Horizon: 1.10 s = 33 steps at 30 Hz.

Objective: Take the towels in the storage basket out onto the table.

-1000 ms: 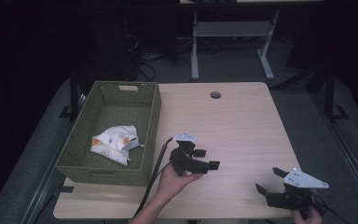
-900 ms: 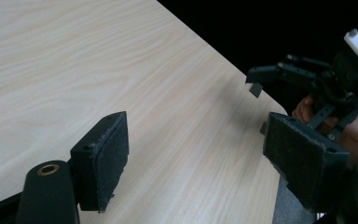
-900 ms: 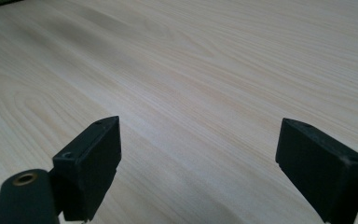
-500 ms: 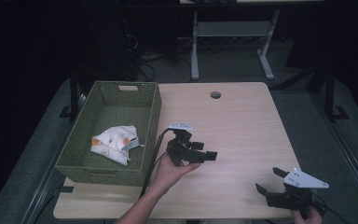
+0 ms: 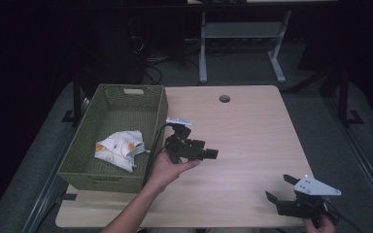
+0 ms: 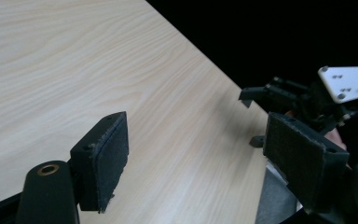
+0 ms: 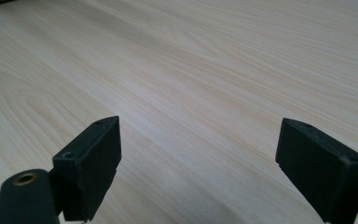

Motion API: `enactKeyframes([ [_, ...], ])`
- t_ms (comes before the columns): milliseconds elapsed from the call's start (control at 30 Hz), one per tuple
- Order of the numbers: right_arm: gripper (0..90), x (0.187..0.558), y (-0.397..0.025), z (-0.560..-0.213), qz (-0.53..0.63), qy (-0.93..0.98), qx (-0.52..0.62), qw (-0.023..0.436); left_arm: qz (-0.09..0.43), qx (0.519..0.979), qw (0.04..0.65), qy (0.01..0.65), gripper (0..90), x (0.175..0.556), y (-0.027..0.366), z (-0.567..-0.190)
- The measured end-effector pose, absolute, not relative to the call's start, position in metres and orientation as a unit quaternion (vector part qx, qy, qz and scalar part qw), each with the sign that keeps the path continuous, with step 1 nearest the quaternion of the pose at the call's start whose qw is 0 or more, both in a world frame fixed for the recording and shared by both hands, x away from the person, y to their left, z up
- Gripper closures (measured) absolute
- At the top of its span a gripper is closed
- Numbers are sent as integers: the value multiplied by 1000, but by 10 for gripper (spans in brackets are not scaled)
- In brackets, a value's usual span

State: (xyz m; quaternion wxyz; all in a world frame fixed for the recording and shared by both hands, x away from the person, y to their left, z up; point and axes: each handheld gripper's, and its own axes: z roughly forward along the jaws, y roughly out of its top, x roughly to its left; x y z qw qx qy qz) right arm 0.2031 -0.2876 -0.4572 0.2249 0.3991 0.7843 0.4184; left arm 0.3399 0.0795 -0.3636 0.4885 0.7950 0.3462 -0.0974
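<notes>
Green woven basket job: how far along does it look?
Looks done: a crumpled white and orange cloth lies in the green woven basket. In hand: nothing; left gripper and right gripper are both open and empty. Left: nothing else shows on the light wooden table.

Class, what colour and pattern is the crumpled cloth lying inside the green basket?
The cloth is white with small orange and dark printed motifs, best seen in the high view.

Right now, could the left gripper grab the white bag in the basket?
Probably yes: the left gripper is open beside the basket, which has no lid, and the bag lies uncovered.
</notes>
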Motion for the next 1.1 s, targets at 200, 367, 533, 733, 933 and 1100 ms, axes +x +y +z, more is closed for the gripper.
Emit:
enactKeyframes([
  [200, 138, 203, -283, -456, 415, 790, 388, 229, -101, 794, 490, 345, 223, 342, 89, -354],
  [367, 138, 203, -280, -457, 415, 793, 383, 228, -86, 798, 485, 347, 211, 344, 97, -347],
  [533, 138, 202, -278, -456, 416, 794, 383, 224, -85, 794, 493, 345, 214, 344, 106, -340],
  [733, 138, 203, -278, -457, 414, 795, 382, 226, -92, 788, 500, 348, 219, 344, 114, -337],
  [933, 138, 202, -279, -456, 415, 792, 386, 227, -95, 781, 509, 349, 217, 346, 126, -332],
  [1100, 138, 202, -279, -457, 415, 793, 384, 226, -93, 776, 515, 353, 195, 347, 138, -326],
])
